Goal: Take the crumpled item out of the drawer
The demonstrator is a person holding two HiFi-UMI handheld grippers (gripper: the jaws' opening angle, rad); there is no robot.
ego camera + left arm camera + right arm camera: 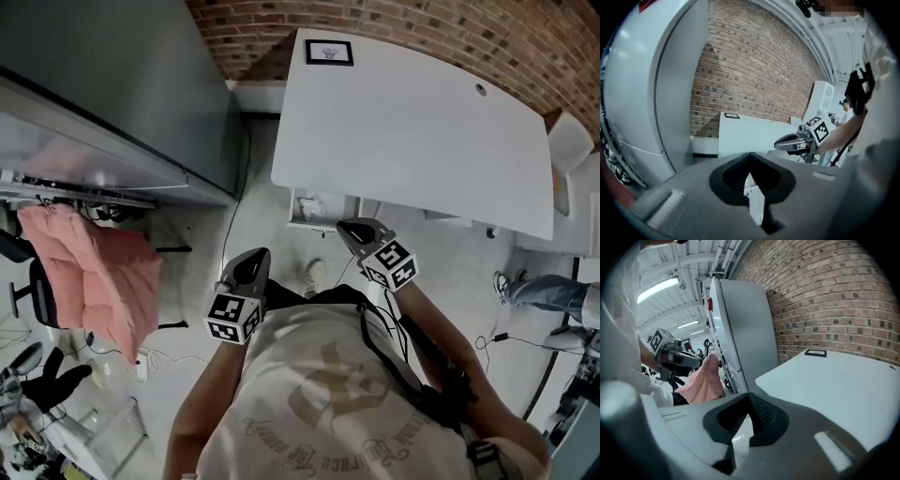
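Observation:
Under the near edge of the white table (412,131) a white drawer (302,217) stands open. Something pale and crumpled (313,202) lies in it, small and hard to make out. My left gripper (253,258) hangs at chest height, short of the drawer and to its left, shut on nothing. My right gripper (352,228) is shut and empty too, with its tip just right of the drawer at the table's edge. In the left gripper view my own jaws (750,154) meet at the tip and the right gripper (780,143) shows beyond. The right gripper's own jaws (749,395) also meet.
A tall grey cabinet (112,94) fills the left side. A pink jacket (94,272) hangs over a chair below it. A brick wall (422,28) backs the table, which carries a small black-framed card (329,52). Another person's legs (544,291) are at the right.

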